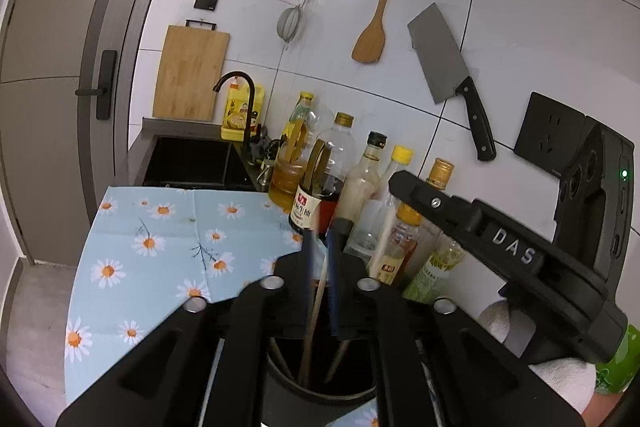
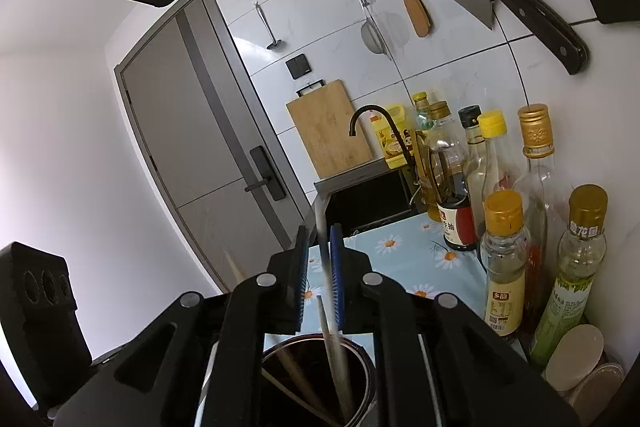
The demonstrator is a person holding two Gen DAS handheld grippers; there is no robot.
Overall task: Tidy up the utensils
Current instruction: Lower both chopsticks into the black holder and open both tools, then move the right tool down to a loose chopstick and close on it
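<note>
A dark round utensil holder (image 1: 280, 383) stands right under both grippers and has several chopsticks in it. In the left wrist view my left gripper (image 1: 320, 255) hangs over its mouth, blue pads a little apart. A thin wooden chopstick (image 1: 316, 301) runs down between them into the holder, and the pads do not press on it. In the right wrist view my right gripper (image 2: 320, 263) is over the same holder (image 2: 370, 375), pads also slightly apart. A pale, blurred chopstick (image 2: 330, 323) drops between them into the holder. A white-gloved hand (image 1: 496, 323) holds the right tool.
The holder sits on a blue daisy-print cloth (image 1: 160, 251). A row of sauce and oil bottles (image 2: 504, 267) lines the tiled wall close by on the right. Beyond are a black sink (image 1: 188, 163) with a faucet, a cutting board (image 1: 192, 75), and a cleaver (image 1: 444, 63) and wooden spatula (image 1: 372, 39) hanging on the wall.
</note>
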